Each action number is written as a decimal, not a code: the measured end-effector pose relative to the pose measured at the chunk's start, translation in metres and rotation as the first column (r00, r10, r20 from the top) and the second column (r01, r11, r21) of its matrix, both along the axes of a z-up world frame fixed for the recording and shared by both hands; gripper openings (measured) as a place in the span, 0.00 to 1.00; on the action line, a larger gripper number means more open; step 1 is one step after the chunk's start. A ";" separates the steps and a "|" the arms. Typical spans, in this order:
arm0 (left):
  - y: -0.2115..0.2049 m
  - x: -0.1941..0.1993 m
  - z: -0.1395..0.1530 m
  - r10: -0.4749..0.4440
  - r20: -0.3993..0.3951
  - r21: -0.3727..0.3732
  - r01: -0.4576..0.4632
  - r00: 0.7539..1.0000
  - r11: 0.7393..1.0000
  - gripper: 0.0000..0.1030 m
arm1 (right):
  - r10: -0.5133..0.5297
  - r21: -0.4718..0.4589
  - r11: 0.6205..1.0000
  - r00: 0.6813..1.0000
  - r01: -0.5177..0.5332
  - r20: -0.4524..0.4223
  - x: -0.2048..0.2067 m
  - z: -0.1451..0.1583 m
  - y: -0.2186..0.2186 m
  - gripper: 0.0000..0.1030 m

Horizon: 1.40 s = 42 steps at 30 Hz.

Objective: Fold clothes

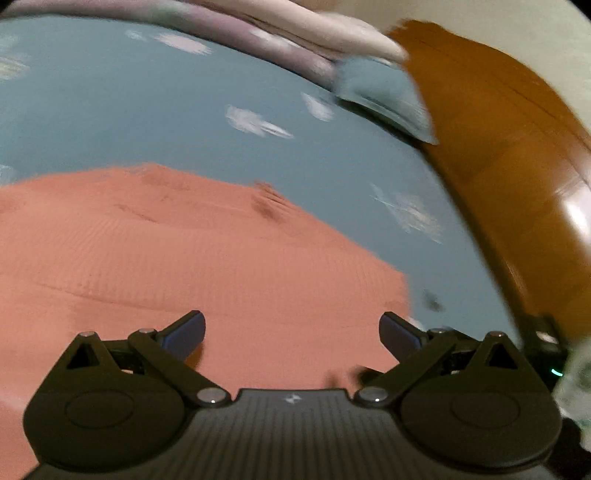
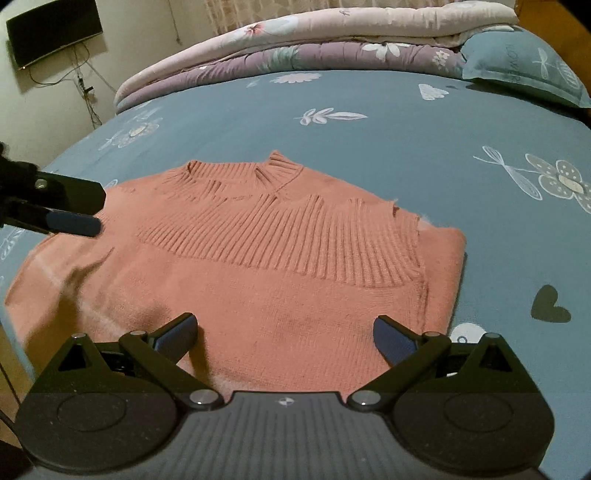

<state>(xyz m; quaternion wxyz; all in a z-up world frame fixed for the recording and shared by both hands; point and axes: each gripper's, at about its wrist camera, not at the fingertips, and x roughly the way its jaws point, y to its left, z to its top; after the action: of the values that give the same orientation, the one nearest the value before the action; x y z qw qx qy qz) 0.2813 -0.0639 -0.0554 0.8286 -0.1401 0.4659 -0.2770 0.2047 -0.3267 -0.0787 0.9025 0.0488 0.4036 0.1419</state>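
1. Leftmost, the left gripper (image 2: 74,210) reaches over the sweater's (image 2: 258,266) left edge; its own view shows it spread wide, empty.
2. Centrally, the sweater lies folded on the bedsheet (image 2: 406,147).
3. Nearest, the right gripper (image 2: 285,334) hovers over the sweater's near hem, gaping, empty.

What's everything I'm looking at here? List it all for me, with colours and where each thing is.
sweater: one, salmon pink, partly folded, flat on the bed
bedsheet: one, teal with white flowers, covering the bed
quilts: folded stack, pink over purple, far edge of the bed
pillow: one, teal, far right corner
headboard: one, brown wood, right of the bed
television: one, black, on the wall at left
left gripper: black, open, over the sweater
right gripper: black, open, over the sweater's near edge
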 end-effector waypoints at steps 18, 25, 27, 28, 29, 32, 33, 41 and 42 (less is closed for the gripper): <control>0.070 0.033 -0.011 0.034 0.005 0.023 -0.034 0.999 0.999 0.96 | -0.158 0.016 0.987 0.987 0.158 -0.007 0.002 0.013 0.020 1.00; 0.138 0.049 -0.026 0.047 -0.027 -0.032 -0.048 0.999 0.998 0.95 | -0.125 0.087 0.989 0.992 0.121 0.036 0.012 0.033 0.080 1.00; 0.147 0.048 -0.022 0.063 -0.004 0.021 -0.063 0.998 0.998 0.95 | -0.058 0.102 0.993 0.997 0.054 0.044 0.016 0.036 0.103 1.00; 0.149 0.047 -0.021 0.067 0.013 0.062 -0.067 0.998 0.996 0.95 | -0.019 0.109 0.994 0.999 0.014 0.044 0.020 0.037 0.114 1.00; 0.153 0.047 -0.020 0.070 0.020 0.082 -0.071 0.997 0.994 0.95 | 0.020 0.117 0.993 0.999 -0.026 0.045 0.023 0.037 0.125 1.00; 0.170 0.047 -0.024 0.081 0.004 0.061 -0.081 0.997 0.995 0.95 | 0.113 0.144 0.983 0.993 -0.115 0.023 0.036 0.029 0.154 1.00; 0.176 0.046 -0.023 0.092 -0.003 0.033 -0.092 0.996 0.995 0.95 | 0.137 0.153 0.979 0.991 -0.136 0.006 0.042 0.023 0.162 1.00; 0.193 0.034 -0.002 0.090 0.064 0.000 -0.090 0.994 0.996 0.95 | 0.142 0.103 0.985 0.990 -0.140 -0.007 0.073 0.015 0.183 1.00; 0.192 0.033 0.002 0.081 0.074 -0.005 -0.081 0.994 0.997 0.96 | 0.139 0.089 0.986 0.990 -0.138 -0.003 0.069 0.021 0.183 1.00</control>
<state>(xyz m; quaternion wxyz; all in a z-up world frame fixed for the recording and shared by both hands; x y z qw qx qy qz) 0.3147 0.1277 -0.0538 0.8558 -0.1491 0.4285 -0.2486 0.2740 -0.1440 -0.0582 0.8857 0.0611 0.4033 0.2218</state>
